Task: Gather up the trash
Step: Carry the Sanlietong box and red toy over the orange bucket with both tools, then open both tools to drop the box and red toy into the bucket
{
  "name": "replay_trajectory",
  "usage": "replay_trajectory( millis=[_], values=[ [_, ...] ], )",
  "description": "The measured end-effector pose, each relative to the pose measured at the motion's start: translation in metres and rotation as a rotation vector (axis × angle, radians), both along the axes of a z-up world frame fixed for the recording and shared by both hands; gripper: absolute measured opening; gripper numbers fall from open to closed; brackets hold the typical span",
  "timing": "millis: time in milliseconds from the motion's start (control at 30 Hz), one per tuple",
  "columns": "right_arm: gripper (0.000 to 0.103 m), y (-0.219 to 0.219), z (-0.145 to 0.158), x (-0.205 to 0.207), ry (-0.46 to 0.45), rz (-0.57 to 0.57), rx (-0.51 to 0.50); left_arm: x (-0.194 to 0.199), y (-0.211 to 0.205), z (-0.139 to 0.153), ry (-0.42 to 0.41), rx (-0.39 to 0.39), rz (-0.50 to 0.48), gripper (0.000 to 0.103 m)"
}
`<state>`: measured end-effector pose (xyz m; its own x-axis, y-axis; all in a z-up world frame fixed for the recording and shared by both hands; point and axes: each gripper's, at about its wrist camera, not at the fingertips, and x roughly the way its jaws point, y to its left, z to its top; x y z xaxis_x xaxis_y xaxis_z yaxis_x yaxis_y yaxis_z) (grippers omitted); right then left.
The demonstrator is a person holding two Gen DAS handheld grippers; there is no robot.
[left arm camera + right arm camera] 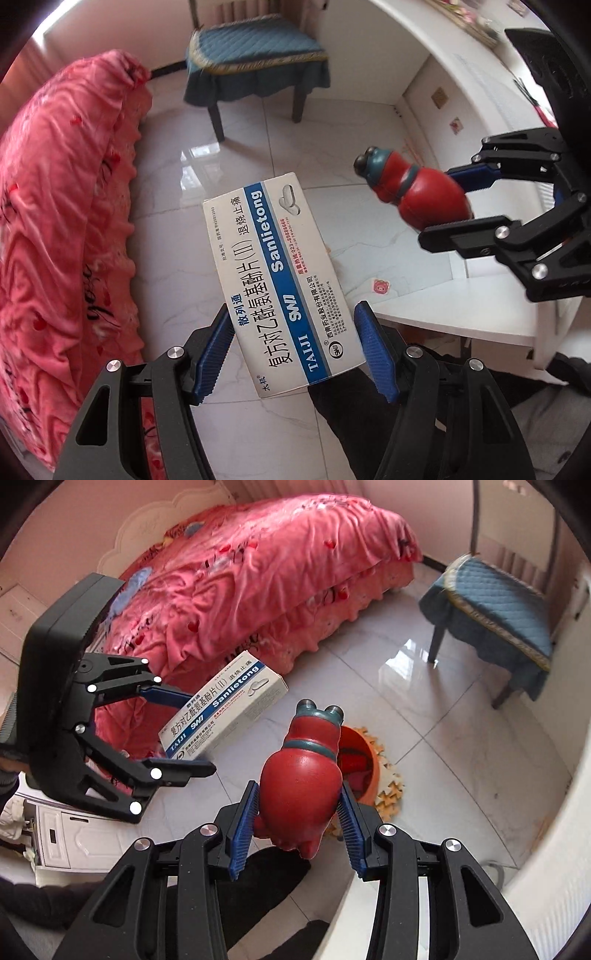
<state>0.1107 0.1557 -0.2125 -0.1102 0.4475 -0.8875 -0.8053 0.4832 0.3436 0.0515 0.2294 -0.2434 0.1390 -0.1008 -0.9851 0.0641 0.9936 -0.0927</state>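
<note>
My left gripper [293, 314] is shut on a white and blue medicine box [277, 273] and holds it in the air above the floor. The box also shows in the right wrist view [225, 705], with the left gripper [192, 731] at its lower end. My right gripper [297, 797] is shut on a red toy figure with a teal collar [301, 775]. The toy hangs above an orange bin [360, 760] on the floor. In the left wrist view the toy [413, 188] sits in the right gripper [439, 205] at the right.
A bed with a pink quilt [258, 576] fills the left. A chair with a blue cushion [498, 602] stands at the far right. A white desk [443, 92] runs along the right. The bin stands on a yellow puzzle mat [391, 797] on white floor tiles [424, 709].
</note>
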Motion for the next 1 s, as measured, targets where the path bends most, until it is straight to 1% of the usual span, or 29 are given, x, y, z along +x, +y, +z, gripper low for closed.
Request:
replay_trajectory(
  millis=[33,100,133,200,233,267,433,567,700,767,800,833,900,1000],
  values=[
    [0.043,0.005,-0.006,-0.001,0.008,0.0,-0.008,0.0,0.005,-0.007,0.006,-0.003,0.008,0.067],
    [0.043,0.028,-0.026,-0.001,0.03,-0.009,-0.042,0.003,0.017,-0.024,0.023,-0.023,0.023,0.067],
    [0.043,0.041,-0.041,0.0,0.054,-0.019,-0.062,0.005,0.021,-0.031,0.028,-0.035,0.027,0.067],
    [0.043,0.048,-0.055,0.0,0.072,-0.021,-0.078,0.006,0.027,-0.044,0.038,-0.048,0.031,0.067],
    [0.043,0.06,-0.068,-0.001,0.085,-0.022,-0.1,0.007,0.029,-0.05,0.044,-0.055,0.032,0.067],
    [0.043,0.055,-0.075,0.002,0.088,-0.021,-0.104,0.008,0.031,-0.056,0.053,-0.067,0.034,0.067],
    [0.043,0.073,-0.118,0.005,0.145,-0.047,-0.152,0.012,0.038,-0.084,0.091,-0.107,0.027,0.067],
    [0.043,0.078,-0.143,0.007,0.166,-0.055,-0.18,0.016,0.042,-0.1,0.113,-0.123,0.014,0.067],
    [0.044,0.079,-0.156,0.009,0.175,-0.062,-0.198,0.019,0.046,-0.111,0.123,-0.134,0.01,0.068],
    [0.047,0.083,-0.166,0.014,0.177,-0.069,-0.21,0.021,0.044,-0.116,0.136,-0.127,-0.001,0.071],
    [0.05,0.084,-0.171,0.015,0.186,-0.08,-0.22,0.021,0.043,-0.118,0.142,-0.119,-0.008,0.074],
    [0.056,0.086,-0.176,0.015,0.19,-0.087,-0.225,0.021,0.042,-0.121,0.149,-0.116,-0.015,0.078],
    [0.063,0.089,-0.18,0.015,0.184,-0.095,-0.239,0.021,0.04,-0.123,0.155,-0.11,-0.019,0.08],
    [0.064,0.088,-0.182,0.015,0.191,-0.1,-0.241,0.021,0.043,-0.124,0.166,-0.121,-0.016,0.08]
  ],
)
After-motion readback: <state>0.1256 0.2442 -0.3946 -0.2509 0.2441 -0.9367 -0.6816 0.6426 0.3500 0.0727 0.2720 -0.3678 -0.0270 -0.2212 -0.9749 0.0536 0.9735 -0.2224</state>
